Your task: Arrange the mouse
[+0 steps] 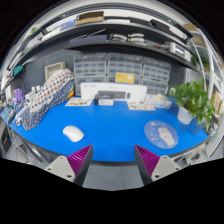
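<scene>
While tongs [113, 160] gape empty, the mouse [73, 132] lies slantwise ahead.

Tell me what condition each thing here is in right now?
gripper: open, nothing between its fingers
mouse: lying free on the mat, beyond the fingers, untouched
blue mat: spread flat on the desk
round clear dish: resting on the mat
potted plant: standing upright

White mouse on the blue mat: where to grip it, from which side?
Grip the white mouse across its narrow flanks, coming from above and behind. It lies flat on the blue mat, ahead and left of the open gripper; its low rounded hump probably gives no top hold. Exact heading is hard to tell.
</scene>
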{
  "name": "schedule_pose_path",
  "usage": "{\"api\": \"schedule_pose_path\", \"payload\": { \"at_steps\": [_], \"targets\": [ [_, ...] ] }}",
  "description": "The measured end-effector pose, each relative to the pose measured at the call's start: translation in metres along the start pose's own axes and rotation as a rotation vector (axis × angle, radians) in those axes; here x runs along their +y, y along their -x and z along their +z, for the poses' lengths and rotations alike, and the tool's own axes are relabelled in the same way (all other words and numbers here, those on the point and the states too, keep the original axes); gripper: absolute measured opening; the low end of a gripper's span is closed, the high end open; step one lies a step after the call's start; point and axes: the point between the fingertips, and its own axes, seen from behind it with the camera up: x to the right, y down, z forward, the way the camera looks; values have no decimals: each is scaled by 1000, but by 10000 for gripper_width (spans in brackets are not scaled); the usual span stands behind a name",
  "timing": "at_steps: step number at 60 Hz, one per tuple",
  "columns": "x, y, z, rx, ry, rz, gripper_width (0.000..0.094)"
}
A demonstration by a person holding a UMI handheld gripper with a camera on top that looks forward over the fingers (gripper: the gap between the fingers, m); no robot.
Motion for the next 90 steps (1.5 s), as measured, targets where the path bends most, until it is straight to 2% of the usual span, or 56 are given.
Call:
{"api": "schedule_pose_path", "payload": {
  "at_steps": [11, 27, 48, 62, 72, 76, 78, 83, 90],
  "targets": [
    [45, 74, 41, -81, 100, -3, 838],
    [53, 154, 109, -140, 198, -41, 849],
    [19, 173, 188, -90, 259, -19, 852],
    [-7, 149, 231, 8, 276, 10, 834],
    [-8, 145, 241, 0, 293, 84, 707],
    [-7, 142, 242, 16, 283, 86, 619],
    [-8, 143, 242, 13, 279, 87, 511],
    [-7, 144, 241, 2, 279, 78, 477],
    [-7, 144, 241, -27, 288, 59, 370]
  ]
}}
